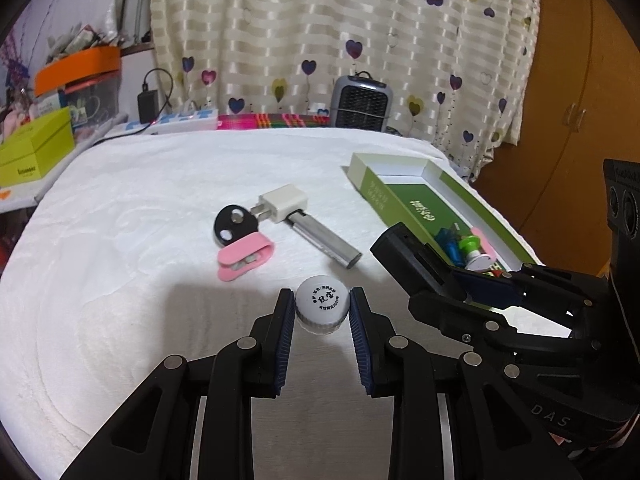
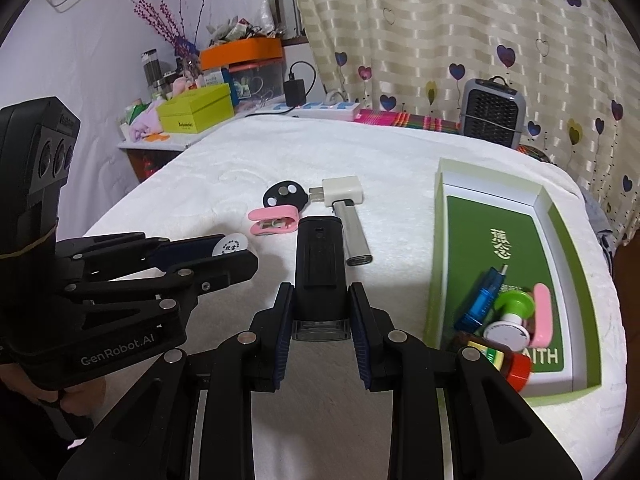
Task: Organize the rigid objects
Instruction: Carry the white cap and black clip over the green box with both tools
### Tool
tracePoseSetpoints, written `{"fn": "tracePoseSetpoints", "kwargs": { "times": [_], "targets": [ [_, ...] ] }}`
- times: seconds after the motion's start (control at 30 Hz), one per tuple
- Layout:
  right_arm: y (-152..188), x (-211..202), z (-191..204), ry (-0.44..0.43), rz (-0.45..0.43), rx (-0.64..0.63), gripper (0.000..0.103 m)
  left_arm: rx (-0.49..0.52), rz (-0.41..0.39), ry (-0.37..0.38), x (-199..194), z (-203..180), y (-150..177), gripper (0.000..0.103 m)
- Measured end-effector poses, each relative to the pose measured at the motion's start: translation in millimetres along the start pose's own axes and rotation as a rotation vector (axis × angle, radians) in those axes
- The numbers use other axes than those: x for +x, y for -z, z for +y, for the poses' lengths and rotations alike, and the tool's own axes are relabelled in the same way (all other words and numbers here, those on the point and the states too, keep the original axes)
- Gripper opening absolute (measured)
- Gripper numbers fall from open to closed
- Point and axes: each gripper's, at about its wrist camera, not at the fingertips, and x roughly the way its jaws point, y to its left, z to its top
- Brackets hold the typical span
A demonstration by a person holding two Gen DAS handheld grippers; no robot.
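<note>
Your left gripper (image 1: 322, 308) is clamped on the white bottle cap (image 1: 322, 303), pads on both sides, jaws only part-way in. Your right gripper (image 2: 320, 312) pinches the black rectangular device (image 2: 319, 268) near its clear end, w/ most of the body sticking out fwd past the tips. Both items look lifted off the white cloth (image 1: 140, 216).

The green tray (image 2: 576, 304) sits ahead and to the right of the right tool; its near corner is already packed w/ a blue stick, green stamp etc.

Risks, as I judge them:
- The cap is round and gripped at its rim, so any twist could pop it out.
- The black device is held at one end; a fast swing may pivot it in the pads.
- The tools are close together, left tips just beside the right's load, so they could clash en route.
- Dropping onto the crowded corner may knock bits over; aim for the bare far end.

Still left ahead of both tools: charger plug (image 1: 282, 202), silver stick (image 1: 326, 240), pink clip (image 1: 244, 258), black fob (image 1: 234, 220).
</note>
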Motion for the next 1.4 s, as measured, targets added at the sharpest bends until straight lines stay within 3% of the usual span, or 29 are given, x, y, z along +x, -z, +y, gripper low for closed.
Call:
{"fn": "tracePoseSetpoints", "kwargs": {
  "times": [0.47, 1.4],
  "targets": [
    [7, -25, -21, 0.025, -0.058, 0.044, 0.028, 0.054, -0.017, 0.031, -3, -31, -6, 0.027],
    [16, -42, -57, 0.07, -0.08, 0.115, 0.028, 0.128, -0.005, 0.087, 18, -69, -14, 0.027]
  ]
}}
